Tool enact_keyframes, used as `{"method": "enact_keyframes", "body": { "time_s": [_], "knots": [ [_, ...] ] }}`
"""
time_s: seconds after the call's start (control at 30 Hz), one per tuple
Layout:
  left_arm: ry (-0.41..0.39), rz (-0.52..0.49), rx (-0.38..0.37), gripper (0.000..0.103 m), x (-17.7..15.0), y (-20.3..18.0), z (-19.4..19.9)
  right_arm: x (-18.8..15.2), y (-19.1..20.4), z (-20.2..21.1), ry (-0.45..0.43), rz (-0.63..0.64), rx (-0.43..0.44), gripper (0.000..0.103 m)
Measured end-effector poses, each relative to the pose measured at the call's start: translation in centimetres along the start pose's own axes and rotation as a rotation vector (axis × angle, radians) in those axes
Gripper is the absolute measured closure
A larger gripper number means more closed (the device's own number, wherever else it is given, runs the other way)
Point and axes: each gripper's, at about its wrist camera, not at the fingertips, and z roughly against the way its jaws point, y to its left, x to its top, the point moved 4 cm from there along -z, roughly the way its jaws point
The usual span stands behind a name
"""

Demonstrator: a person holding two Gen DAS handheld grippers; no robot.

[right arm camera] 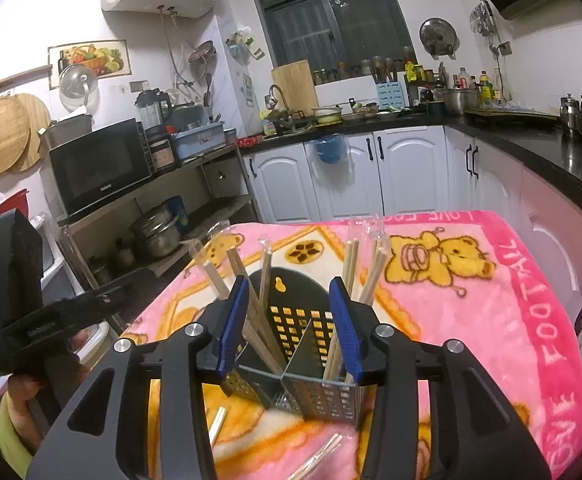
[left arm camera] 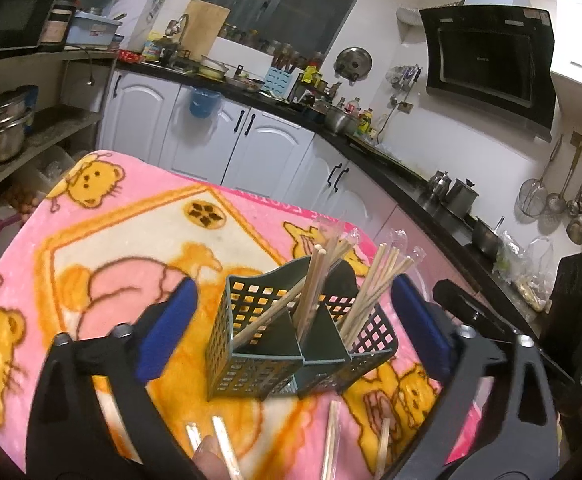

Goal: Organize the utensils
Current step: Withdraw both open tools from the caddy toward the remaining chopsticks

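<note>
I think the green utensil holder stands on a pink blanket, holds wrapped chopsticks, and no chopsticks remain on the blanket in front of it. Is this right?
Not quite. The green utensil holder does stand on the pink blanket and holds wrapped chopsticks, but several loose chopsticks remain on the blanket in front of it, as the left wrist view shows.

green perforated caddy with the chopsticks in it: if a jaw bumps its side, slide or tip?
The green perforated plastic caddy looks thin-walled, so probably light and easily shoved. The wrapped wooden chopsticks lean well above its rim, raising its weight, so tipping seems plausible. The pink fleece blanket underneath likely grips its base rather than letting it slide.
</note>
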Motion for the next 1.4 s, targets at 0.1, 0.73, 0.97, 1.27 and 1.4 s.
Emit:
{"method": "enact_keyframes", "body": {
  "time_s": [0.1, 0.73, 0.97, 1.27, 1.4],
  "knots": [
    [0.0, -0.002, -0.002, 0.011, -0.3, 0.0, 0.3, -0.4, -0.1, 0.2, 0.001, -0.002, -0.012, 0.059],
    [0.023, 0.007, 0.024, 0.011, -2.4, 1.0, 0.9, -3.5, -1.0, 2.1, 0.028, -0.031, -0.043, 0.054],
    [0.038, 0.002, 0.031, 0.011, -3.2, 1.0, 1.1, -4.6, -1.0, 2.5, 0.048, -0.033, -0.048, 0.054],
    [0.055, 0.004, 0.038, 0.011, -4.1, 1.1, 1.4, -5.6, -1.2, 2.8, 0.065, -0.036, -0.051, 0.054],
    [0.071, -0.002, 0.04, 0.011, -4.8, 1.0, 1.3, -6.1, -1.1, 2.9, 0.08, -0.031, -0.052, 0.054]
  ]
}}
